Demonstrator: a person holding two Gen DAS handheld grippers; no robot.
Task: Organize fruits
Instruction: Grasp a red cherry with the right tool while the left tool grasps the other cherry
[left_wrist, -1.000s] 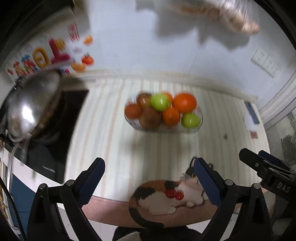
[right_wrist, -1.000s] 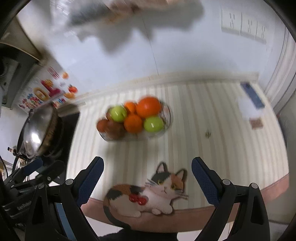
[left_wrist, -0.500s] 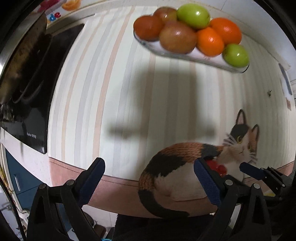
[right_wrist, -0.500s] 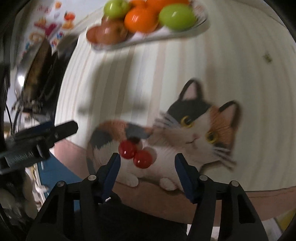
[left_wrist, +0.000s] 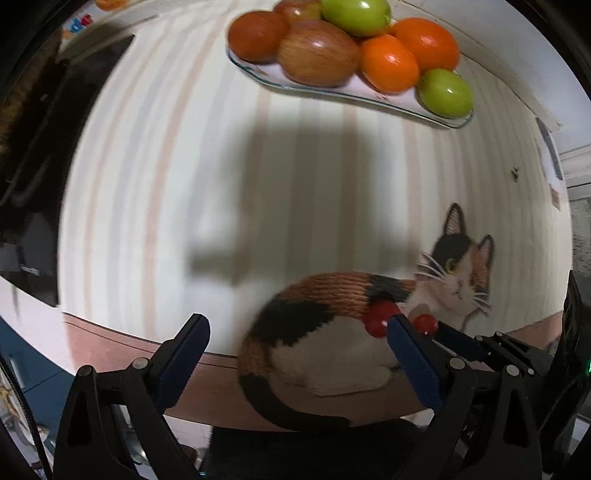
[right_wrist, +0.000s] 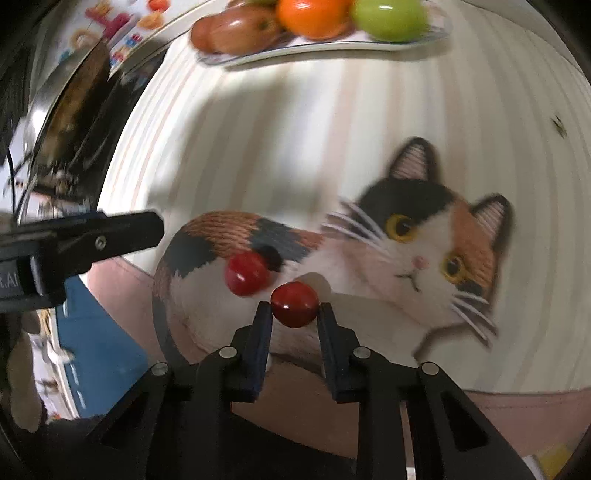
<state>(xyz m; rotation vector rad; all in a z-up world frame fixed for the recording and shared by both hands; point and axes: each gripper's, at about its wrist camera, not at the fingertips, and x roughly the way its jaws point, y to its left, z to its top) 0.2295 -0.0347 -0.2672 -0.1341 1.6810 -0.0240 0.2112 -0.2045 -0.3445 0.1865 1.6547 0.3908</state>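
The left gripper (left_wrist: 295, 354) hangs wide open over a striped cream mat (left_wrist: 147, 184) printed with a calico cat (left_wrist: 332, 317); two small red cherry tomatoes (left_wrist: 378, 320) lie on the cat; beyond, a clear glass plate (left_wrist: 369, 96) carries green, orange and reddish-brown fruits.

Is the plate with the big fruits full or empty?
Full. The glass plate is piled with apples, oranges and green fruits, crowded edge to edge. Two small red fruits lie off it on the cat mat.
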